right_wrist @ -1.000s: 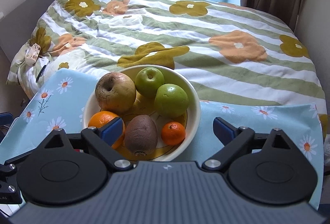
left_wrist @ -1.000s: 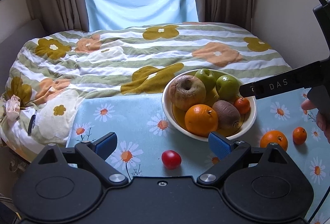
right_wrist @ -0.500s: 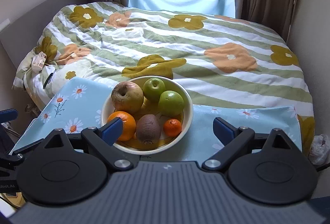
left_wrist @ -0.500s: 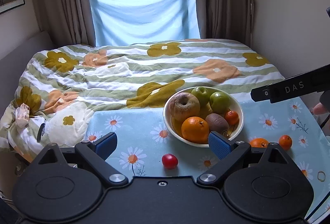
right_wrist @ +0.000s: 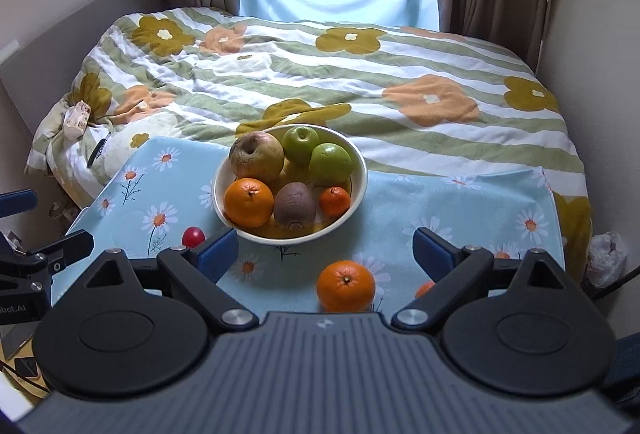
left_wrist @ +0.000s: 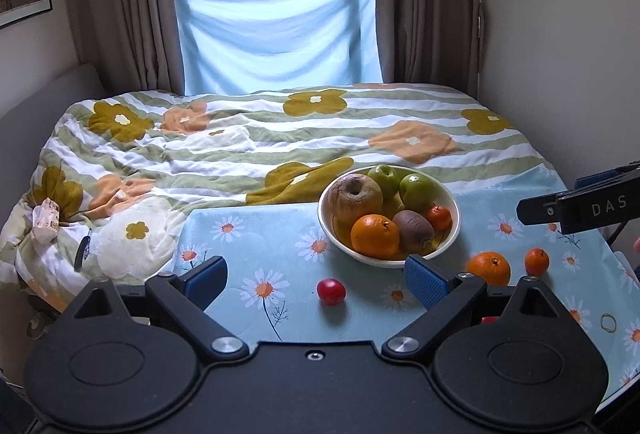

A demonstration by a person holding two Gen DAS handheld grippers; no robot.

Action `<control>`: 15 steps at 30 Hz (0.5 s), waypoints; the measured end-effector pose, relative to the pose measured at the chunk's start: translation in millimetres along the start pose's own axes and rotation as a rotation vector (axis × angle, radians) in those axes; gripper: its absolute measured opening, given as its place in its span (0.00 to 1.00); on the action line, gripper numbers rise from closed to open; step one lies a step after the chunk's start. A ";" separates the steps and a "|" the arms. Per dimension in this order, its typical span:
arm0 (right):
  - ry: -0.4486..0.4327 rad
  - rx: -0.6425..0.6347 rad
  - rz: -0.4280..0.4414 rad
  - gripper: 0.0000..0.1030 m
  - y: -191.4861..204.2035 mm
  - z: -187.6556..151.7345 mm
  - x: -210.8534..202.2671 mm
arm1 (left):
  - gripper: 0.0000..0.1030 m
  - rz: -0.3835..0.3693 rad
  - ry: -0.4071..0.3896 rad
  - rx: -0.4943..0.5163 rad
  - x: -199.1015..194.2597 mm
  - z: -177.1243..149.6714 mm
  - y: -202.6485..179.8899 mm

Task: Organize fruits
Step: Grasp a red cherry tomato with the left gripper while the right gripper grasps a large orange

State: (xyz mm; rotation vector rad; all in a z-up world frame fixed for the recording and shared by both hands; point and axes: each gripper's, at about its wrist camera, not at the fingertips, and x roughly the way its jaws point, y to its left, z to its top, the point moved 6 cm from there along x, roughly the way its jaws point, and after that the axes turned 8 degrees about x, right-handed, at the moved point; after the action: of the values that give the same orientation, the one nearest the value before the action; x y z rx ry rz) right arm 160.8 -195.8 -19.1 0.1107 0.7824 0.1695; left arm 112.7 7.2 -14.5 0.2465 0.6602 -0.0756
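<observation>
We see the scene through two wrist fisheyes, each looking forward over its own open fingers toward the bed and window at 12 o'clock. Our left view sits back at the table's near left, with the bowl (left_wrist: pixel 390 261) at 1 o'clock. Our right view sits nearer, with the bowl (right_wrist: pixel 362 166) at 12 o'clock. Both share the bowl, the loose orange (left_wrist: pixel 488 268) (right_wrist: pixel 346 286) and the daisy cloth (left_wrist: pixel 256 234) (right_wrist: pixel 440 202).

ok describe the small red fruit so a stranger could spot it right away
Start at the white bowl of fruit on the daisy-print tablecloth. On the cloth in front of it, toward the left gripper, lies the small red fruit. It is alone there, and the only red one; the other loose fruits are orange.
</observation>
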 end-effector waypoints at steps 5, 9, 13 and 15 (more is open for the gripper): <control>0.008 0.075 -0.035 1.00 3.7 -21.9 -0.7 | 0.94 -0.046 0.002 0.038 7.3 -9.6 5.9; 0.004 0.138 -0.086 1.00 8.1 -38.1 5.4 | 0.94 -0.104 0.009 0.071 20.4 -16.1 11.7; 0.003 0.209 -0.136 1.00 7.7 -53.9 16.9 | 0.94 -0.152 0.019 0.119 38.4 -23.8 14.9; -0.002 0.224 -0.165 1.00 7.6 -59.4 22.6 | 0.94 -0.184 0.023 0.134 47.8 -28.4 16.9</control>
State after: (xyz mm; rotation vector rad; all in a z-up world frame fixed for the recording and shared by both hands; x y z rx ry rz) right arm 133.6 -181.8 -75.4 0.2570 0.8031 -0.0756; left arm 135.9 31.2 -62.2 0.3151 0.7005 -0.2946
